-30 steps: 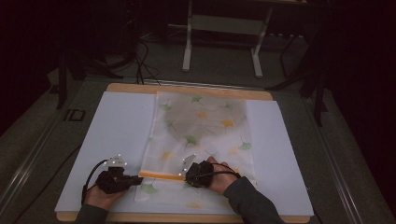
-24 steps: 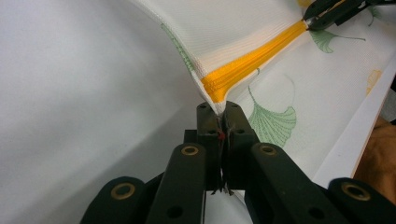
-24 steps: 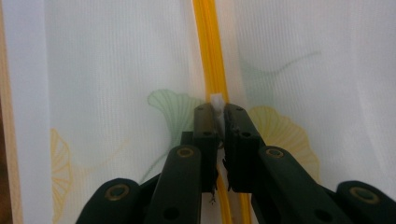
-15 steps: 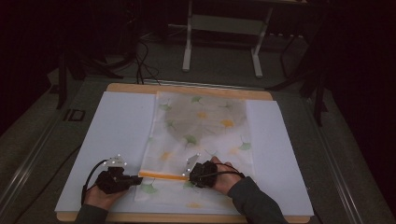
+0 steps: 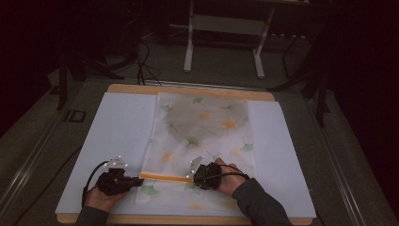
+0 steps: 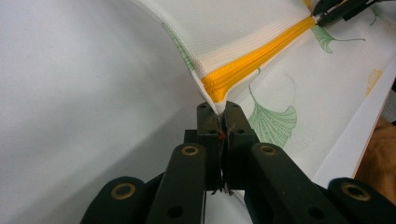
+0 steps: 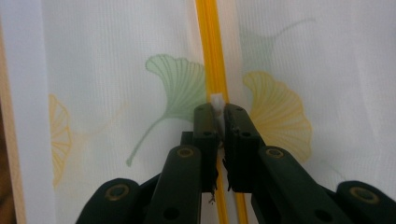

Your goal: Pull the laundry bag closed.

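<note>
The mesh bag [image 5: 203, 141] with a leaf print lies flat down the middle of the white sheet [image 5: 117, 127] on the table. The left gripper [image 6: 219, 122] is clamped on the bag's corner at the near-left end of the orange zipper [image 6: 252, 63], lifting it slightly. The right gripper [image 7: 217, 119] is pinched on a small white tab (probably the zipper pull, mostly hidden between the jaws) further along the zipper. The bag's contents are only a dim grey shadow through the mesh

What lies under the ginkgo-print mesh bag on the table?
The ginkgo-print mesh bag lies on a white sheet that covers a wooden board. A greyish shape shows faintly through its far half; what that is cannot be told.
</note>
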Available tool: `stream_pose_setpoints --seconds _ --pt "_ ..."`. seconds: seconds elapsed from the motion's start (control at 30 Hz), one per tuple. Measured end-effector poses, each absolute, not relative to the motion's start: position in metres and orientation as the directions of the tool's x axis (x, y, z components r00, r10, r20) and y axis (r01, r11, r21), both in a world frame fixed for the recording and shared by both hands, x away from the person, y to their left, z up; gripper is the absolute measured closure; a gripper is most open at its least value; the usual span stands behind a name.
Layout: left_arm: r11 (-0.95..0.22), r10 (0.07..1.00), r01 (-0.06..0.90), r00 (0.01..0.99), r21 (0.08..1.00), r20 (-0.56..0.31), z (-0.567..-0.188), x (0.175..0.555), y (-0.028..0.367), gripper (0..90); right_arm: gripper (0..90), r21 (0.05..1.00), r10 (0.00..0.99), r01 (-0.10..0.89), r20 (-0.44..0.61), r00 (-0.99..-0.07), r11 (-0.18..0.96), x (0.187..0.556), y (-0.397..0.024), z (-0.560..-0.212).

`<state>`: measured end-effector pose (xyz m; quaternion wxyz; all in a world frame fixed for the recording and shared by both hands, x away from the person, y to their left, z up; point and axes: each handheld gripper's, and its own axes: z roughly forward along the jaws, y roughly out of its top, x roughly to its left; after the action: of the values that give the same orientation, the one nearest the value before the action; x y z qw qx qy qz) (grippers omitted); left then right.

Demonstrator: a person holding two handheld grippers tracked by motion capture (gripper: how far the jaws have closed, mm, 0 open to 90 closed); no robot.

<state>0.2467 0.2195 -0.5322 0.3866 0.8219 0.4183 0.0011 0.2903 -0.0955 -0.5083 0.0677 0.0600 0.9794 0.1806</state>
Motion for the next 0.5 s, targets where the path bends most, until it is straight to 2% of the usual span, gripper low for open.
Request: stream_pose_setpoints --seconds 0.5 --pt "-0.350 0.691 0.688 0.648 0.636 -0.320 -0.5322 0.2465 0.2196 87.9 84.3 0.352 0.146 0.099 -0.111 -0.983 0.931 0.2902 -0.1031 -0.5069"
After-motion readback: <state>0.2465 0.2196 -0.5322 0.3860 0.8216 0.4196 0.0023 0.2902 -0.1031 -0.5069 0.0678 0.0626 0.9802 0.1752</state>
